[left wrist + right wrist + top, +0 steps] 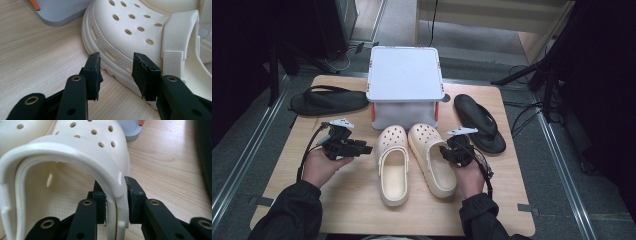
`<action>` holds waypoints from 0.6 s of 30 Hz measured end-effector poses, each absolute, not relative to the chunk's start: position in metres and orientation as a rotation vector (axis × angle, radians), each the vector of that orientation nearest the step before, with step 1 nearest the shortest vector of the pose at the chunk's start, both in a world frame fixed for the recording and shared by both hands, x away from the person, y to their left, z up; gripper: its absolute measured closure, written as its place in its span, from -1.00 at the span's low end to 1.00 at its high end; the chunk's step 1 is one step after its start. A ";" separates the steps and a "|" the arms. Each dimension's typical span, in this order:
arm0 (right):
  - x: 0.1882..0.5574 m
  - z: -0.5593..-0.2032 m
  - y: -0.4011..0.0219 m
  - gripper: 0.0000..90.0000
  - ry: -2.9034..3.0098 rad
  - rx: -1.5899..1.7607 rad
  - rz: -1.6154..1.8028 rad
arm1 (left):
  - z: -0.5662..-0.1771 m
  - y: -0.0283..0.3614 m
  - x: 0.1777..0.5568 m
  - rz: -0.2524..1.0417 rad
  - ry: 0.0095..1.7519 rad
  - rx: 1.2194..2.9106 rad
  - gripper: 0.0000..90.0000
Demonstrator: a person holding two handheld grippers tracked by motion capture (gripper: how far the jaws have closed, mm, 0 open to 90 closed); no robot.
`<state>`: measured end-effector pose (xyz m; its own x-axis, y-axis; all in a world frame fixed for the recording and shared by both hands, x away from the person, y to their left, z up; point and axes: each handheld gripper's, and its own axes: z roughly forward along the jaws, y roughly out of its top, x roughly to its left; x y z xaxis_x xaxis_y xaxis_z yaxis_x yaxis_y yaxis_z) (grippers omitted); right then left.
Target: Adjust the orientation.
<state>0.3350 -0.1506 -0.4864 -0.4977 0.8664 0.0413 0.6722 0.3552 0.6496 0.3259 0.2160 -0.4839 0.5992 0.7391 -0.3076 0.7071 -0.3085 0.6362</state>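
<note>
right gripper (115,197) pinching side wall of right clog (432,160), frame centre | left gripper (116,72) spread beside left clog (392,165), sole edge | tip: seat left jaws over rim before squeezing

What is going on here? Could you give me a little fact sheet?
Setting: wooden table
Shoes in hand: pair of cream clogs
Right gripper: jaws astride the side wall of the right clog, one inside, one outside
Left gripper: open, beside the left clog's sole, not gripping
Also there: grey box; two black flip-flops, one at each side
</note>
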 end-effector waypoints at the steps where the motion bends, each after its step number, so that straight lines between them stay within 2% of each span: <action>1: 0.334 -0.487 -0.149 0.61 2.317 1.357 0.883 | -0.484 0.216 0.327 0.051 1.136 2.069 0.31; 6: 0.333 -0.487 -0.148 0.57 2.324 1.346 0.881 | -0.483 0.215 0.328 0.032 1.141 2.055 0.41; 12: 0.333 -0.479 -0.162 0.32 2.378 1.413 1.010 | -0.483 0.217 0.330 0.025 1.160 2.060 0.47; 18: 0.323 -0.462 -0.176 0.37 2.382 1.368 1.078 | -0.482 0.219 0.331 0.011 1.169 2.052 0.52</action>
<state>0.3231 -0.1758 -0.4622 -0.5558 0.8110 0.1824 0.6723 0.3095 0.6724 0.3306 0.2193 -0.4820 0.5805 0.7394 -0.3410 0.7326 -0.2916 0.6150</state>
